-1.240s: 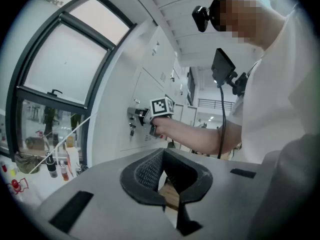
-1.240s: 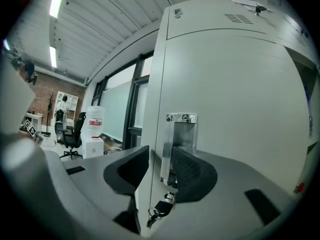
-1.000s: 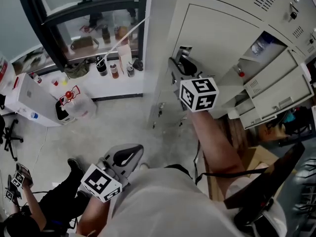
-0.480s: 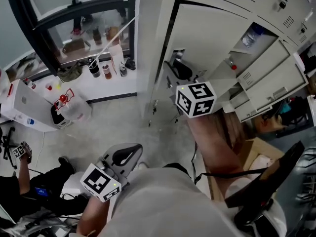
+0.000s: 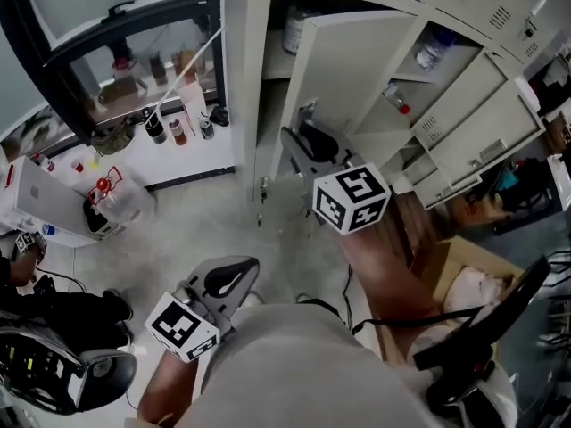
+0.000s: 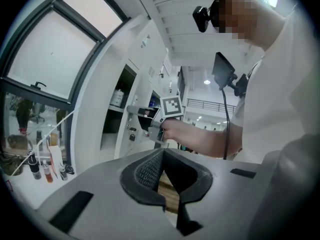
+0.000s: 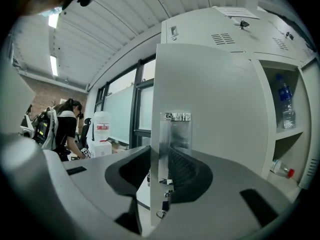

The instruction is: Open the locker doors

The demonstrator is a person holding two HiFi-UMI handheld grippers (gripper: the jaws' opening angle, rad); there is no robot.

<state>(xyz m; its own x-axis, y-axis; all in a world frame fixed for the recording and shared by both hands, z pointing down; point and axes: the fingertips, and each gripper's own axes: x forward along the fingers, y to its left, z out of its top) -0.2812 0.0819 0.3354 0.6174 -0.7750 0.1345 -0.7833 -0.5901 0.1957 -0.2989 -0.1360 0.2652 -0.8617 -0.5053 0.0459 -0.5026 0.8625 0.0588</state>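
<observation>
Head view: locker door (image 5: 352, 69) stands swung well out, exposing a compartment (image 5: 272, 96) that was covered a second ago. Right gripper (image 5: 308, 145) clamps the door's latch edge, its jaws having just closed on it. Left gripper (image 5: 223, 283) hangs low, well apart, tips together, empty.

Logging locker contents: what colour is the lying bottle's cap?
The cap is red, clearest in the right gripper view.

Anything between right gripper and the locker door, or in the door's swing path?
Nothing visible. The right gripper jaws have just been closing on the free edge of the locker door, and its swing path looks clear; the left gripper hangs apart, low.
</observation>
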